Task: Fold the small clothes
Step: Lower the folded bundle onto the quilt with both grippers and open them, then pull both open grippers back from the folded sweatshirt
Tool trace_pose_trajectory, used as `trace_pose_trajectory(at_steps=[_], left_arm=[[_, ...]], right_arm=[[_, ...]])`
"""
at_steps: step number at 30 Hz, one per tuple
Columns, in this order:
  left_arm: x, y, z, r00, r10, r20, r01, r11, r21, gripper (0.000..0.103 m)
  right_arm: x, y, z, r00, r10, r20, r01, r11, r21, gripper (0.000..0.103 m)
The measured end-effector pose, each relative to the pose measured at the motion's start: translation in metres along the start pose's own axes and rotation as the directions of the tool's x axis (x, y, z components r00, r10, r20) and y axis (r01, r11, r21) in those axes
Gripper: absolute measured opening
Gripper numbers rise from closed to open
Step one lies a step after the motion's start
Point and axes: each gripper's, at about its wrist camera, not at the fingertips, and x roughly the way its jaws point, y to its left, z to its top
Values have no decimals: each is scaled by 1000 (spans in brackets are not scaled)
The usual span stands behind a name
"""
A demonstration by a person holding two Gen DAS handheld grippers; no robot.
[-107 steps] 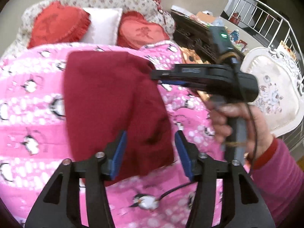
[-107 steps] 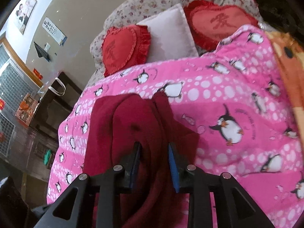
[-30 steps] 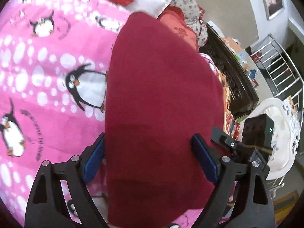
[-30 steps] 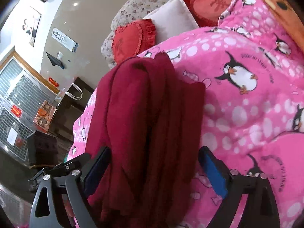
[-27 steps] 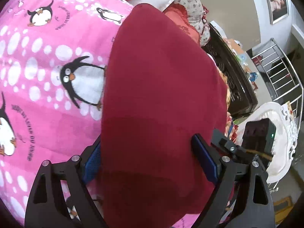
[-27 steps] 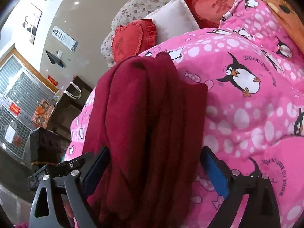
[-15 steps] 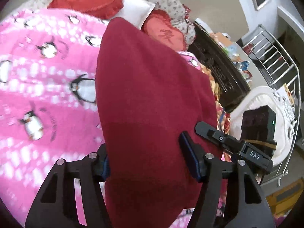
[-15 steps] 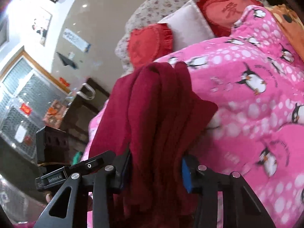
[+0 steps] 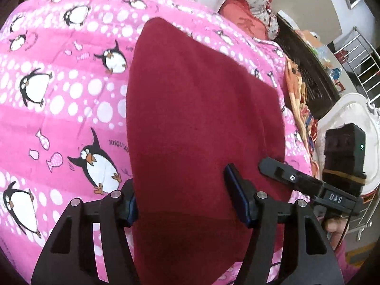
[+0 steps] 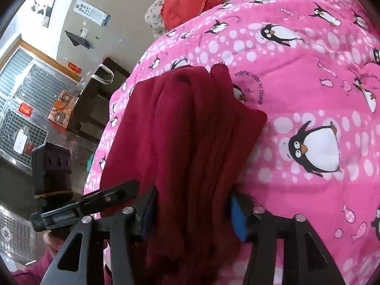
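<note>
garment (image 9: 197, 123) on penguin quilt (image 9: 59, 109) | red cushions (image 10: 187, 2) behind | chair (image 9: 351, 109) beside

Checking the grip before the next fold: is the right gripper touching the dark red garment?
Touching. In the right wrist view the bunched dark red garment fills the right gripper, both pads pressed against it.

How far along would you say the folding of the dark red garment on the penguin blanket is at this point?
Done: the dark red garment already lies narrowed into layers on the pink penguin blanket. In hand: the left gripper and right gripper each clamp its near edge, the jaws having just been closing and opening. Left: probably the final fold away from the cameras, then releasing.
</note>
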Motion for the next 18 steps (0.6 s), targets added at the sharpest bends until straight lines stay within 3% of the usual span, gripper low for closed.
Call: trace_pose_trajectory(at_steps=[4, 8, 13, 14, 18], left_arm=[[-12, -2, 4, 999, 40, 23, -40, 999, 0, 63], [-28, 3, 2, 991, 100, 91, -99, 995, -19, 65], [-39, -14, 3, 970, 163, 182, -175, 983, 51, 68], [-38, -18, 3, 969, 163, 183, -179, 981, 70, 71], [-20, -27, 5, 969, 190, 160, -207, 973, 103, 71]], right_arm=[[-31, 21, 1, 994, -84, 70, 92, 989, -116, 53], [-52, 49, -2, 992, -37, 120, 62, 975, -213, 53], [-37, 87, -7, 996, 8, 89, 24, 938, -347, 48], [-31, 90, -8, 997, -2, 82, 32, 932, -362, 47], [0, 73, -18, 984, -168, 55, 176, 914, -365, 36]])
